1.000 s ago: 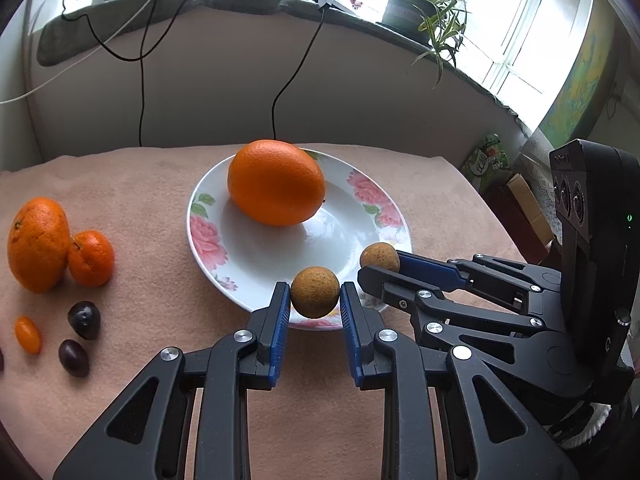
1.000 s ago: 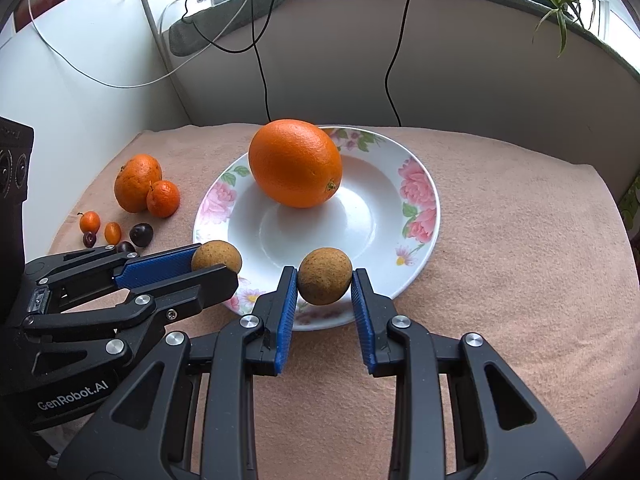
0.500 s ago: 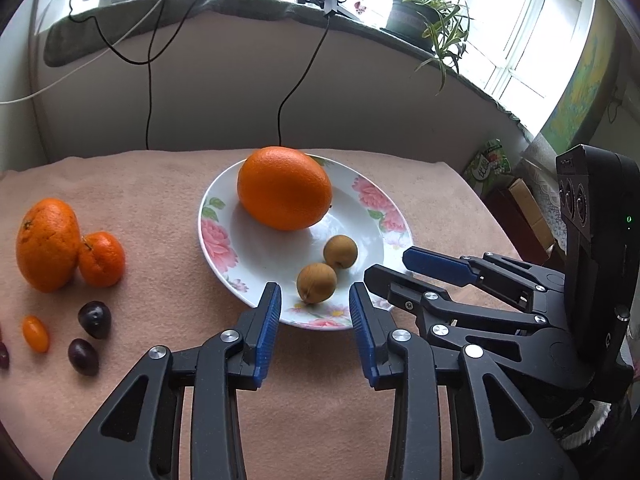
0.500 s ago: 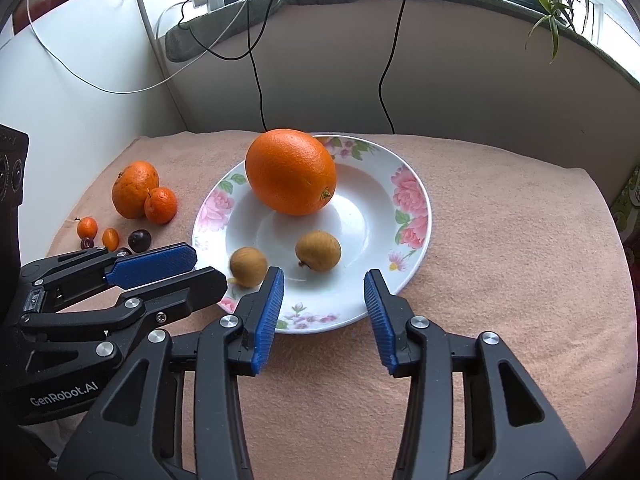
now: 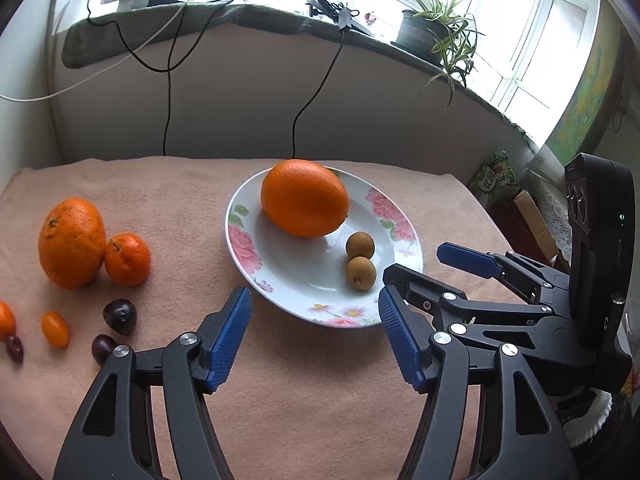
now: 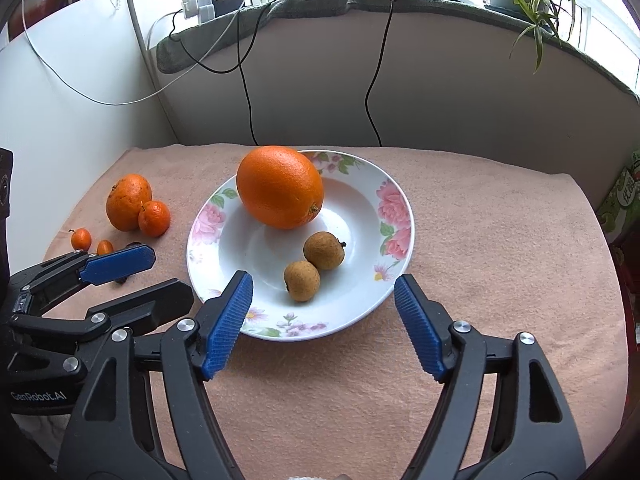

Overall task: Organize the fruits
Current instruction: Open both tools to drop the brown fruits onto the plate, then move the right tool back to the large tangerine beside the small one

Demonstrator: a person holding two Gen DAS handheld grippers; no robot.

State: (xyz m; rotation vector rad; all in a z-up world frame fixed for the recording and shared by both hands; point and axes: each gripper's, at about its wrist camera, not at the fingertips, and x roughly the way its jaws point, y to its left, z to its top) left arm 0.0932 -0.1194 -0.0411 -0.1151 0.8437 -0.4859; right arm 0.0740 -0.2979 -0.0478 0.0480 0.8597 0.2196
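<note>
Pink cloth (image 6: pixel 500 240) under a floral plate (image 6: pixel 384 216) holding an orange (image 6: pixel 279 186) and two touching longans (image 6: pixel 302 281), (image 6: pixel 324 250). Left gripper (image 5: pixel 316 334) and right gripper (image 6: pixel 322 326): jaws wide apart, empty, near the plate's front rim. Loose fruits (image 5: pixel 72 243) lie left.
</note>
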